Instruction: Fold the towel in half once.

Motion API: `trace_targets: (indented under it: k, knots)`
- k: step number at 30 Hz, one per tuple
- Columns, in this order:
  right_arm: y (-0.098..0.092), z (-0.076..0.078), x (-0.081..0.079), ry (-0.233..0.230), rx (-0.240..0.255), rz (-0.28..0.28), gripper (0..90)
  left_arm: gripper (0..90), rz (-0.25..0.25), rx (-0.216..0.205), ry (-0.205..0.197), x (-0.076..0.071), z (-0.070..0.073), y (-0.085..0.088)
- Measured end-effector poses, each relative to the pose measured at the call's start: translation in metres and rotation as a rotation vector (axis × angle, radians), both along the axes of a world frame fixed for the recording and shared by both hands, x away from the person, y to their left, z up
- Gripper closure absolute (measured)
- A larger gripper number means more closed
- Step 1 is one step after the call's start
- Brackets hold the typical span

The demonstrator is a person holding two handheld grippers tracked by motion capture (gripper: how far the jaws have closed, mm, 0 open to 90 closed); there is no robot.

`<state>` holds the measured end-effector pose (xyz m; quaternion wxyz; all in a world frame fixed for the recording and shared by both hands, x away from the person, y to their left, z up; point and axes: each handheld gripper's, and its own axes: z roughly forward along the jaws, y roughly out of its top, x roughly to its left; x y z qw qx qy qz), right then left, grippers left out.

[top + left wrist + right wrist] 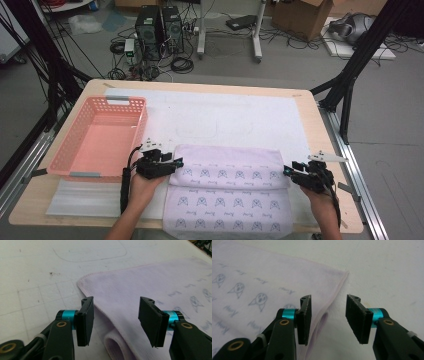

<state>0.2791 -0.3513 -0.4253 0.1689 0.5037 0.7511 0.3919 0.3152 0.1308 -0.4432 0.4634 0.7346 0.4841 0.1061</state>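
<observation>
A pale lilac towel (227, 190) printed with small faces lies folded at the front of the table, its far edge doubled over into a soft roll. My left gripper (177, 162) is at the towel's left end and stands open. In the left gripper view the rolled fold of the towel (155, 282) lies between the left gripper's (116, 307) jaws, and the pads do not touch it. My right gripper (289, 170) is open at the right end. In the right gripper view the towel's (262, 282) hemmed edge runs between the right gripper's (329, 305) jaws, close to the left pad.
An empty pink basket (140, 125) stands at the table's left, just beyond my left hand. A white mat (240, 115) covers most of the tabletop. A thin foam sheet (85, 200) lies at the front left. Black frame legs and cables stand off the table.
</observation>
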Motion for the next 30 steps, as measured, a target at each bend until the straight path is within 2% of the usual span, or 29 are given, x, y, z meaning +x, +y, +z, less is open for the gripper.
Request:
trace_targets:
  k: [2,6,8,9,10,11,12,13,16,18,24,30]
  knots:
    - [0.005,-0.002,0.011,0.012,-0.009,-0.001,53.3,46.2,0.000,-0.010,0.019,0.007,-0.002,-0.001]
    - [0.015,-0.009,0.033,0.071,-0.046,-0.010,52.8,48.4,0.006,-0.003,0.049,0.015,-0.007,-0.007]
    - [0.019,-0.013,0.038,0.095,-0.071,-0.001,58.4,55.1,0.003,0.027,0.032,0.014,-0.008,-0.010]
    - [0.022,-0.015,0.039,0.089,-0.095,0.002,62.7,64.6,-0.001,0.053,0.018,0.014,-0.008,-0.011]
    - [0.023,-0.014,0.039,0.074,-0.119,0.008,68.2,69.9,0.000,0.092,-0.005,0.013,-0.008,-0.011]
    - [0.022,-0.014,0.039,0.073,-0.124,0.016,77.2,79.2,-0.022,0.082,0.000,0.013,-0.008,-0.009]
    - [0.021,-0.014,0.038,0.076,-0.111,0.044,84.1,85.6,-0.011,0.065,0.011,0.013,-0.008,-0.009]
    - [0.022,-0.013,0.037,0.071,-0.131,0.045,85.3,86.0,-0.010,0.060,0.007,0.012,-0.007,-0.008]
    - [0.022,-0.010,0.033,0.041,-0.135,0.052,86.3,86.5,-0.006,0.023,-0.030,0.007,0.001,-0.005]
    - [0.020,-0.005,0.029,0.017,-0.105,0.051,86.4,86.6,-0.008,0.007,-0.052,0.003,0.007,-0.003]
    - [0.012,0.010,0.010,-0.045,-0.057,0.060,86.3,86.6,-0.030,-0.052,-0.089,-0.009,0.022,0.002]
    - [0.010,0.024,-0.011,-0.096,-0.042,0.080,86.2,86.4,-0.068,-0.070,-0.100,-0.024,0.031,0.007]
